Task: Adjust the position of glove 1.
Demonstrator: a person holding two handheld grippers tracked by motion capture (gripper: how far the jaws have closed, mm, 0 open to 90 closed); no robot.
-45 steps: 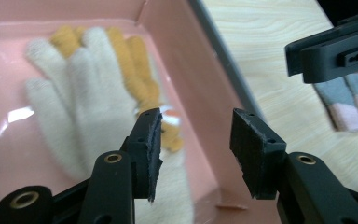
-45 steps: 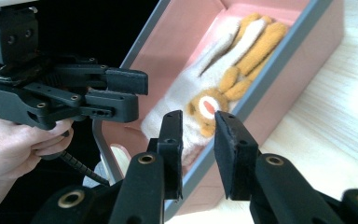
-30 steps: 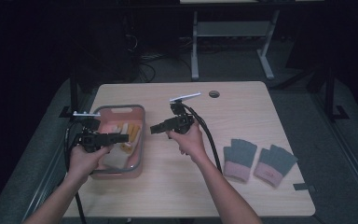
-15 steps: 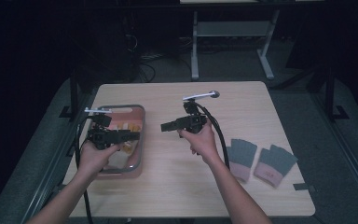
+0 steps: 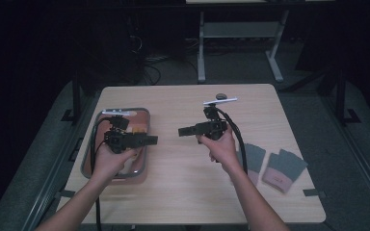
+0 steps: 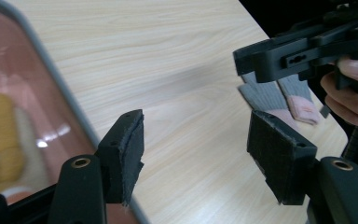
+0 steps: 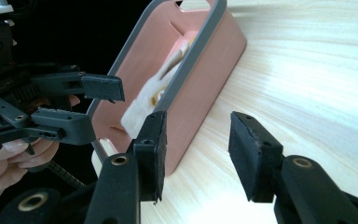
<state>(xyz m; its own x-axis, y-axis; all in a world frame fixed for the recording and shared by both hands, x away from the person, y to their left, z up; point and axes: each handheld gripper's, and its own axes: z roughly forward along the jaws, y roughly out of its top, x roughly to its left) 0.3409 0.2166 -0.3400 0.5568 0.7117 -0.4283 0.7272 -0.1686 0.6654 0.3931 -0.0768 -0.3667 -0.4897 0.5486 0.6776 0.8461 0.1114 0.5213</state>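
Two socks [image 5: 274, 166] lie on the bench [image 5: 183, 192], not in the tray [image 5: 144, 113] yet. Left gripper [image 5: 151, 140] and right gripper [image 5: 183, 131] have just been opening, both holding nothing.

Your left gripper [image 5: 149, 140] and right gripper [image 5: 182, 131] are matte black — brass rivets, foam-faced pads, black cables trailing behind.

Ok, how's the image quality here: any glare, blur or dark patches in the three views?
High view: table evenly lit, surroundings almost black, picture slightly soft. Left gripper view: bright glare spot on the pink tray, whose contents are blurred; the socks are soft too. Right gripper view: the tabletop is blown out to white at lower left, and the wood grain is smeared at upper right.
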